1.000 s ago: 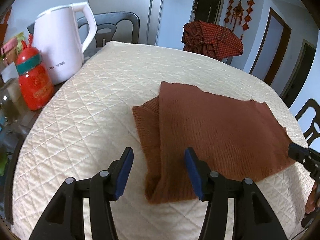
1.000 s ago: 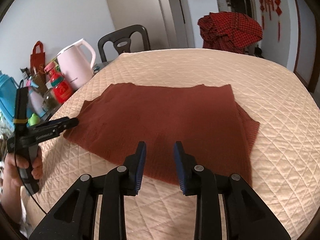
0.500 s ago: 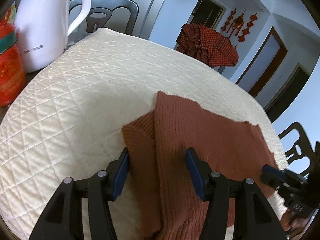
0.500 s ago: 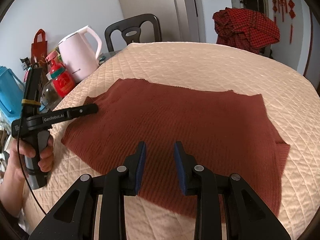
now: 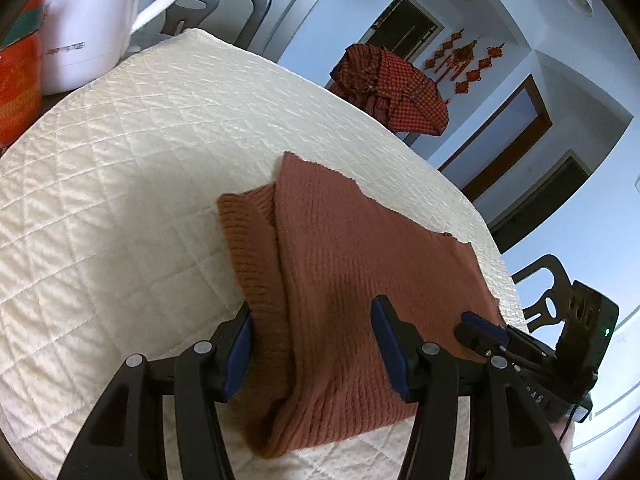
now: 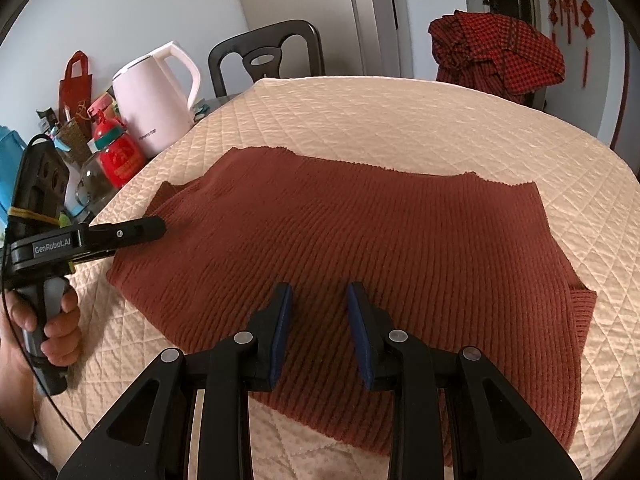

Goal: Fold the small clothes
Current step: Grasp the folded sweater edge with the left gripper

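Observation:
A rust-brown knitted garment (image 6: 360, 236) lies flat on the cream quilted table cover (image 6: 400, 120), with a folded sleeve showing at its left end (image 5: 248, 248). My left gripper (image 5: 312, 344) is open, its jaws low over the garment's left end, straddling the sleeve fold. It also shows in the right wrist view (image 6: 152, 232) at the garment's left edge. My right gripper (image 6: 318, 328) is open and empty, hovering over the garment's near edge. It shows in the left wrist view (image 5: 476, 328) at the garment's right side.
A pink-white kettle (image 6: 156, 96), a red bottle (image 6: 116, 148) and other clutter stand at the table's left. A red checked cloth (image 6: 496, 52) hangs over a chair at the far side. Dark chairs (image 6: 268, 56) stand around the table.
My left gripper has moved forward and down onto the garment's left end. My right gripper has advanced over the garment's near edge. Both jaws stayed open.

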Demonstrator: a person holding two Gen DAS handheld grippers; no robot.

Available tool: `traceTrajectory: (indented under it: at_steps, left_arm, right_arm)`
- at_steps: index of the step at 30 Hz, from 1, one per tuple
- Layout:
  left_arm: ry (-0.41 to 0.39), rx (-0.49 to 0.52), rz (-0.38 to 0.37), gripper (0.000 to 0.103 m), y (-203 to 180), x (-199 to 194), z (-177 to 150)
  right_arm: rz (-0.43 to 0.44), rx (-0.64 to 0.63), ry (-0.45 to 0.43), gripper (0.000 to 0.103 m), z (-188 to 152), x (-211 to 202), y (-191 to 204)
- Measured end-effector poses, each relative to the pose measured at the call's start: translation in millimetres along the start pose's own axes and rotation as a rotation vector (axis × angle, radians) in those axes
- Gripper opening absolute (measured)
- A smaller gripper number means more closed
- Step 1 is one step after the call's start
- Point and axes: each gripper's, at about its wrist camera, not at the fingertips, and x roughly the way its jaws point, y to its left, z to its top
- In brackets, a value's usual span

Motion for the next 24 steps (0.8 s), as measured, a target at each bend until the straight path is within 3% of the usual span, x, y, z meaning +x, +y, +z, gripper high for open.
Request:
traceTrajectory:
  at_steps: [2,3,6,11,24]
  left_arm:
    - [0.003,0.007,0.022,0.040,-3,6,4]
    - [0.001,0.026,0.059,0.023,-5,9,5]
    - [-0.011,0.044,0.084,0.018,-7,8,2]
    - [-0.036,0.047,0.071,0.017,-5,4,-4]
    - [-0.037,0.005,0.011,0.017,9,2,-5]
  right_arm:
    - [-0.003,-0.005,0.000,0.029,0,0,0]
    - [-0.004,-0.008,0.000,0.029,0,0,0]
    - [-0.016,-0.008,0.007,0.029,-1,-2,1]
    - [-0.030,-0.027,-0.004,0.029,7,-4,9]
    - [-0.146,-0.064,0.076,0.025,50,57,3]
